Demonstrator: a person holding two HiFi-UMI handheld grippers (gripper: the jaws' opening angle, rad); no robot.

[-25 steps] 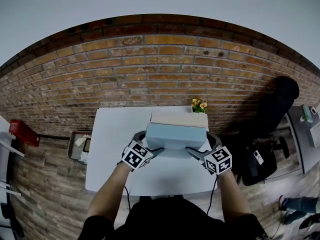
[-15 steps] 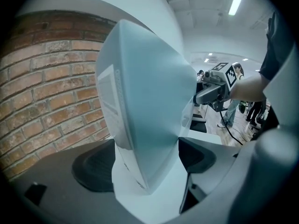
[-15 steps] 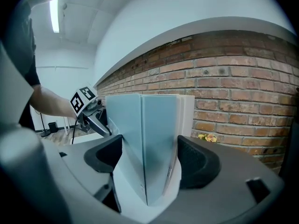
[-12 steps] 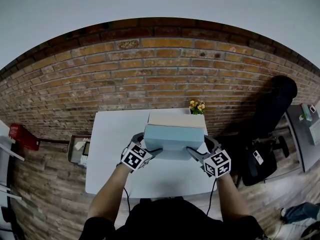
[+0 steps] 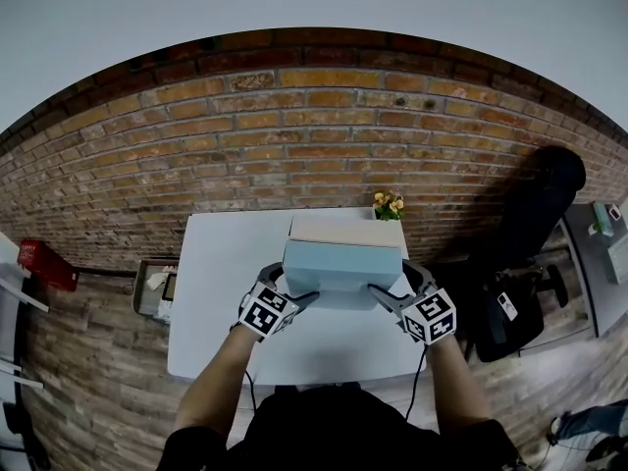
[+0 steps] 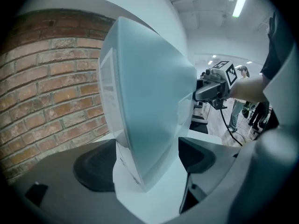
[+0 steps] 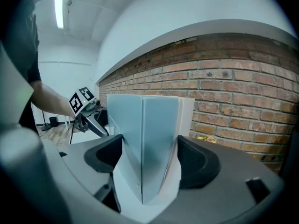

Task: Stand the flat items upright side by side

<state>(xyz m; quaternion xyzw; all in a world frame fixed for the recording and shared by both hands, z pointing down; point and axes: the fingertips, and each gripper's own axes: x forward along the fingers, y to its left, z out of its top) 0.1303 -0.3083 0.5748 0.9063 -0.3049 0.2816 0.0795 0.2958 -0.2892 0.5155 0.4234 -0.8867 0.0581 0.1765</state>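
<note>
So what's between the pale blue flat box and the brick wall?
An off-white flat box, upright directly behind the pale blue flat box; head view.

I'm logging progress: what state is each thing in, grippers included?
blue box: upright on the table, one gripper at each end.
white box: standing just behind the blue box.
left gripper: jaws open, loosely around the blue box's end.
right gripper: jaws have just been closing, now gripping the blue box's other end.
</note>
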